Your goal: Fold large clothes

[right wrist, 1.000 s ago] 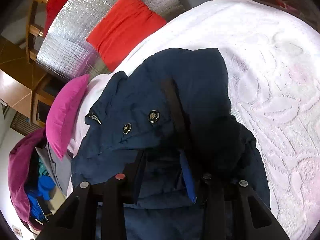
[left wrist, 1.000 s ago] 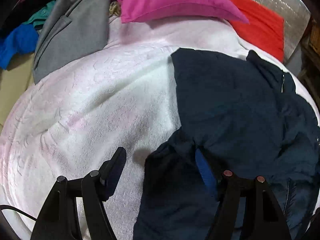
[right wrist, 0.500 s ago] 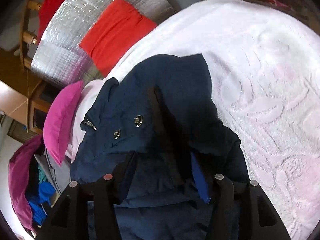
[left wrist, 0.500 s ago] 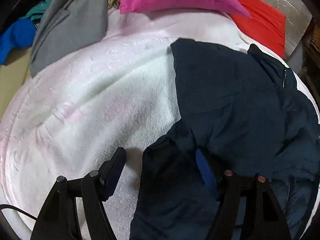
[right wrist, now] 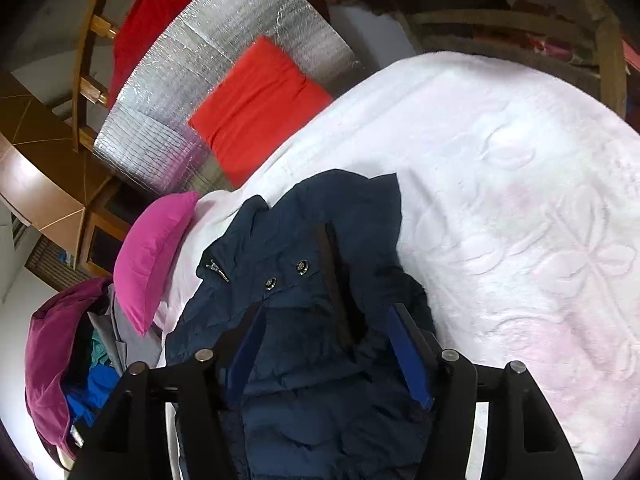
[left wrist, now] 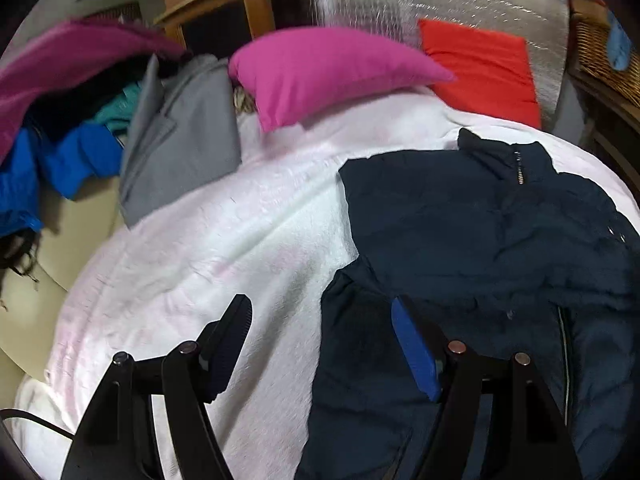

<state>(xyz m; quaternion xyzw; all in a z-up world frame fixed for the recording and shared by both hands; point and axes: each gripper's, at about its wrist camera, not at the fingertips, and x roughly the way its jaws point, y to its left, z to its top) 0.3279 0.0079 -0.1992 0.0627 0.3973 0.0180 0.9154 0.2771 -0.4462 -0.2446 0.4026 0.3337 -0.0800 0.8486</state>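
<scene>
Looking through left wrist cam: we count one navy jacket (left wrist: 480,240) on white blanket (left wrist: 220,240), two pillows, pink (left wrist: 320,72) and red (left wrist: 480,68). Left gripper (left wrist: 320,320) open, holding nothing, jacket edge between fingers, bare blanket leftward.

Right wrist cam: right gripper (right wrist: 324,320) just been opening, gaping over jacket (right wrist: 320,280), two snaps (right wrist: 286,274). Blanket (right wrist: 520,200) free on right.

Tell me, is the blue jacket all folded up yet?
Not quite. The navy jacket lies on the white blanket with its sleeves folded in over it. Both the left gripper and right gripper are open; the right has just been opening, gripping nothing. Folding it smaller, plus the pile of clothes, remains.
</scene>
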